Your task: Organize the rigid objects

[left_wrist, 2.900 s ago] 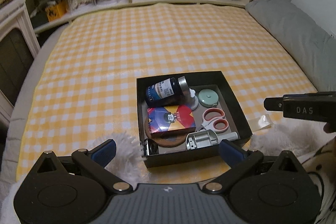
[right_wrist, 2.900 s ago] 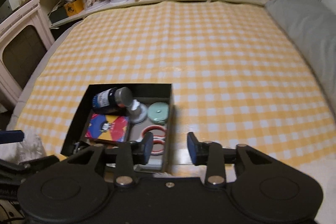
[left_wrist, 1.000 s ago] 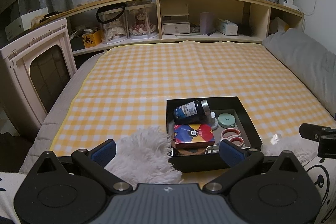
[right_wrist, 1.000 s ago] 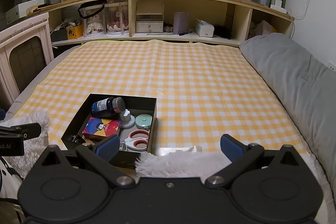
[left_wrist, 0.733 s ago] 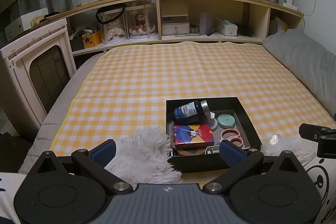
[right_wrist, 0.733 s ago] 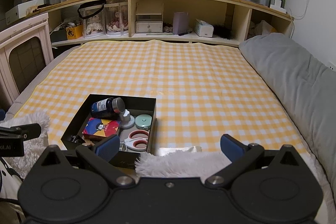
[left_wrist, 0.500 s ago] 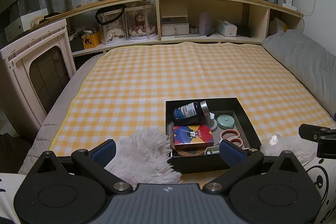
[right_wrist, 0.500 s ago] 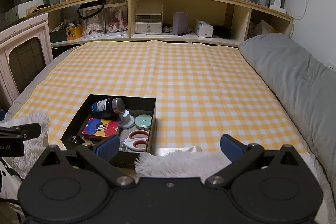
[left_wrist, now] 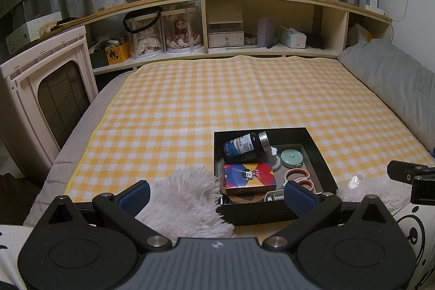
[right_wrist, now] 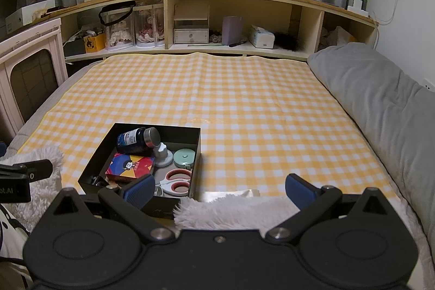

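A black open box (left_wrist: 319,151) (right_wrist: 198,146) sits on the yellow checked cloth near the front edge. In it lie a dark blue bottle (left_wrist: 243,147) (right_wrist: 134,140) on its side, a red and blue card box (left_wrist: 248,177) (right_wrist: 130,166), a mint green round tape (left_wrist: 292,157) (right_wrist: 185,156), red-handled scissors (left_wrist: 297,177) (right_wrist: 178,180) and a white knob (right_wrist: 163,154). My left gripper (left_wrist: 216,195) is open and empty, pulled back in front of the box. My right gripper (right_wrist: 218,188) is open and empty, to the right of the box.
White fluffy fabric (left_wrist: 185,197) (right_wrist: 233,211) lies along the near edge. A grey pillow (right_wrist: 380,105) runs along the right side. A wooden shelf unit (right_wrist: 217,26) with jars and boxes stands at the back. A pale cabinet (left_wrist: 46,89) stands at the left.
Since 2.9 s ago both grippers drew back and up from the box, and the right one opened wide. Over the last second nothing visibly moved.
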